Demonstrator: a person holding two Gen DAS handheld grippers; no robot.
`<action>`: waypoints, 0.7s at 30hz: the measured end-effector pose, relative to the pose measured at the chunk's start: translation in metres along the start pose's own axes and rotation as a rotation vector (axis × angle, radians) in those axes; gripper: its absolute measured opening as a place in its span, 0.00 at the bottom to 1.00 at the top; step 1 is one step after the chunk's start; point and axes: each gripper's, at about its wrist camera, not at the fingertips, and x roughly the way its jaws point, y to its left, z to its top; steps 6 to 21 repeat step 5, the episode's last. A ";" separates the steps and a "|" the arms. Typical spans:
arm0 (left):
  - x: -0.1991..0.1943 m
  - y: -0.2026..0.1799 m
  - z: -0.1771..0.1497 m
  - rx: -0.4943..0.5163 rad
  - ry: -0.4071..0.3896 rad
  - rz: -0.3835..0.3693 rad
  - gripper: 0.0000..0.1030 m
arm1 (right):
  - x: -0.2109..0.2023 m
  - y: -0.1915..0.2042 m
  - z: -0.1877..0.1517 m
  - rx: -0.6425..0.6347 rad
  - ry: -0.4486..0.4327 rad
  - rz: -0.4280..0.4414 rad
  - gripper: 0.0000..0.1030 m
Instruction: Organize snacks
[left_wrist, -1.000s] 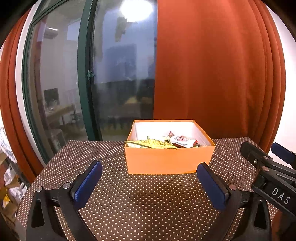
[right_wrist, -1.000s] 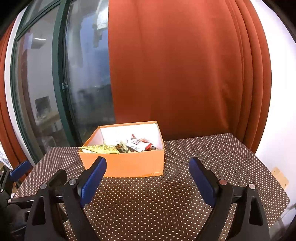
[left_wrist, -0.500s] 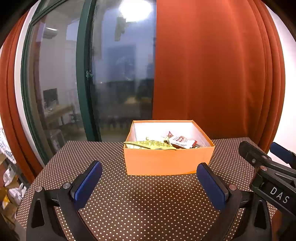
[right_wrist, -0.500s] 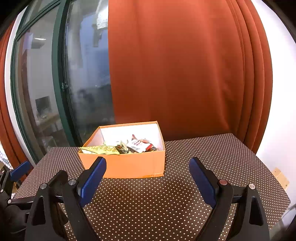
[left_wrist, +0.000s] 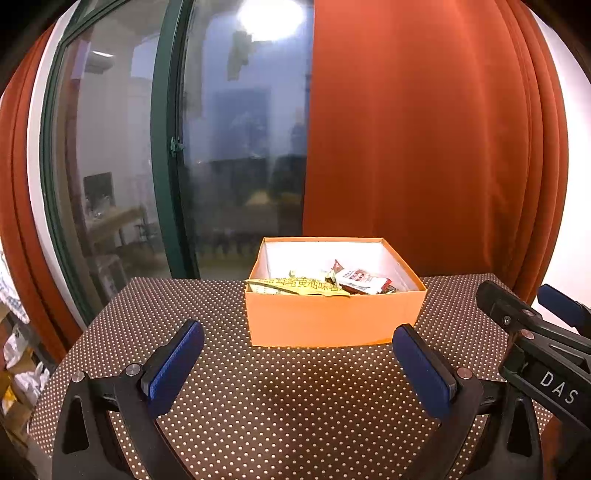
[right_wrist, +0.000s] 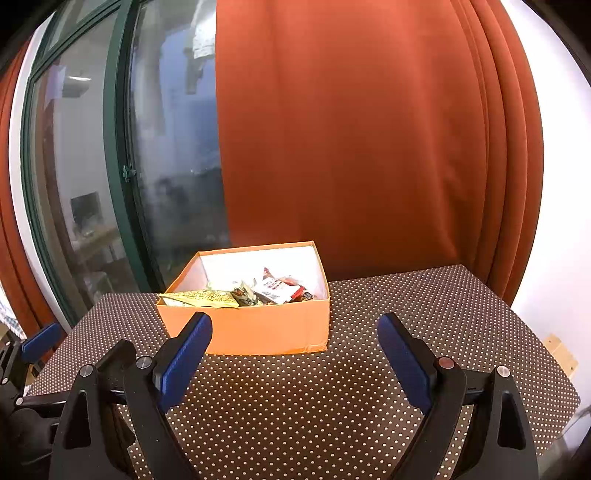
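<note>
White letters "DAS" stand on the black body of the right gripper (left_wrist: 554, 373), seen at the right of the left wrist view. The yellow packet (left_wrist: 306, 286) in the box (left_wrist: 332, 321) carries Chinese characters, too small to read.

Table (left_wrist: 295, 406) covered with a brown, white-dotted cloth. An open orange box (left_wrist: 332, 321) (right_wrist: 266, 328) rests directly on it toward the far edge, holding assorted snack packets (left_wrist: 332, 286).
</note>
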 end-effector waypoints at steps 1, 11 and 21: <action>0.000 0.000 0.000 0.000 0.000 0.000 0.99 | 0.000 0.000 0.000 0.001 0.001 0.000 0.90; 0.000 0.001 0.000 0.000 -0.001 -0.001 0.99 | 0.000 0.000 0.000 0.002 0.000 -0.001 0.90; 0.000 0.001 0.000 0.000 -0.001 -0.001 0.99 | 0.000 0.000 0.000 0.002 0.000 -0.001 0.90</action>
